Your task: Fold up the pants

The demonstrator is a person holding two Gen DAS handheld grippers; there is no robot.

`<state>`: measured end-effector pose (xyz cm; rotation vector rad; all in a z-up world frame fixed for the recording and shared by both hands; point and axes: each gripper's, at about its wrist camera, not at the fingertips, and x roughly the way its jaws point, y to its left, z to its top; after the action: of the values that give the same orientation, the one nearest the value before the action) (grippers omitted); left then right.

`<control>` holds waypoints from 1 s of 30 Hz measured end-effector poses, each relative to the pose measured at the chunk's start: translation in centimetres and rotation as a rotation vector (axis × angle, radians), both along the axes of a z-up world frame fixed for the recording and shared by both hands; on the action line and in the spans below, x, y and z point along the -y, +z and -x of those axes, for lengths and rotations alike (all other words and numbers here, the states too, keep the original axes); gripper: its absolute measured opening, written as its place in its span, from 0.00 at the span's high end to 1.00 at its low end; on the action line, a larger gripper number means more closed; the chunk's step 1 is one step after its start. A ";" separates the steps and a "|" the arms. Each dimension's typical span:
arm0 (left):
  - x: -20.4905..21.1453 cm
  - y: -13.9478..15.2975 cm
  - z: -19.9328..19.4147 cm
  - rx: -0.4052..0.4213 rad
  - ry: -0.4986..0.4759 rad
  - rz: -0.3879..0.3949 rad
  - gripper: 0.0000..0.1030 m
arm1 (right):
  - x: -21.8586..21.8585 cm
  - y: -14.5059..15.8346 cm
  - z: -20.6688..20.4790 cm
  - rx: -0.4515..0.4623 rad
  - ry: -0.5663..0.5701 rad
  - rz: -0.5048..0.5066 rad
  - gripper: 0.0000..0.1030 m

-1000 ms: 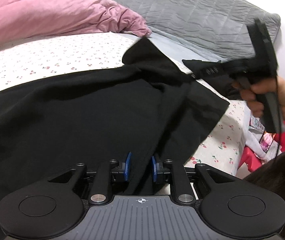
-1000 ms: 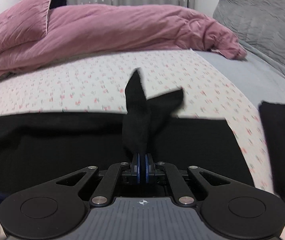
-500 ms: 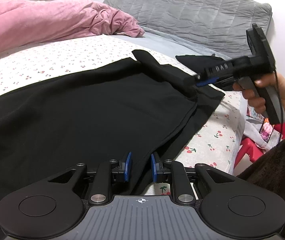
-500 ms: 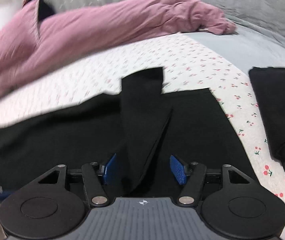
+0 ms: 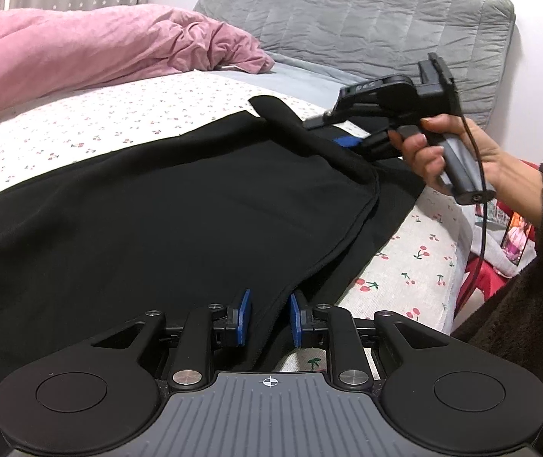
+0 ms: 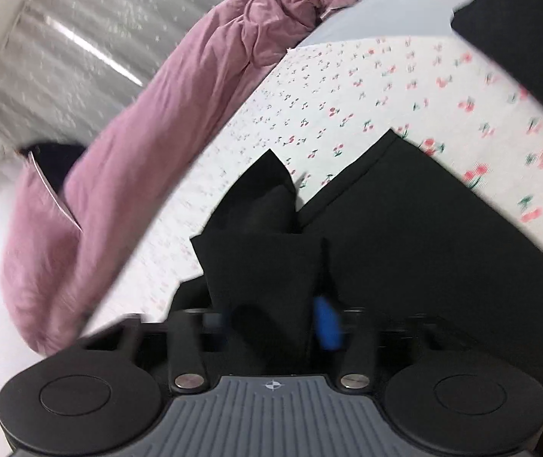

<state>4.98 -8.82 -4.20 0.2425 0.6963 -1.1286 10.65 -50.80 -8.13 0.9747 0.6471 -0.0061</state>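
two grippers hold the black pants (image 5: 164, 205) on the bed (image 5: 119, 114): left gripper (image 5: 267, 318) pinching the near edge, right gripper (image 6: 271, 316) just closing on the far fold.

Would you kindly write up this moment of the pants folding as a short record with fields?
surface: cherry-print sheet
pants: black, spread across the sheet, one layer lying over another
left claw: closed on the near edge of the pants
right claw: jaws have just been closing, with a strip of the pants between them; the blur hides whether the pads press yet
background: pink duvet, grey headboard
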 end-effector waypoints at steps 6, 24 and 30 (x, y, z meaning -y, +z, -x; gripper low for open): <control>-0.1 0.1 0.3 0.014 0.030 0.002 0.88 | 0.2 3.3 3.2 0.066 -0.129 0.096 0.93; -1.2 1.0 2.7 0.142 -0.002 -0.008 1.00 | -2.3 4.1 11.0 -0.204 -0.143 0.491 0.95; -0.7 1.0 3.5 0.154 -0.046 -0.017 1.00 | -3.0 4.3 11.7 -0.229 -0.166 0.565 0.95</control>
<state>1.47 -8.08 -3.17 0.3578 0.5660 -1.1346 -1.00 -47.75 -3.82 0.4792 0.7192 -0.4311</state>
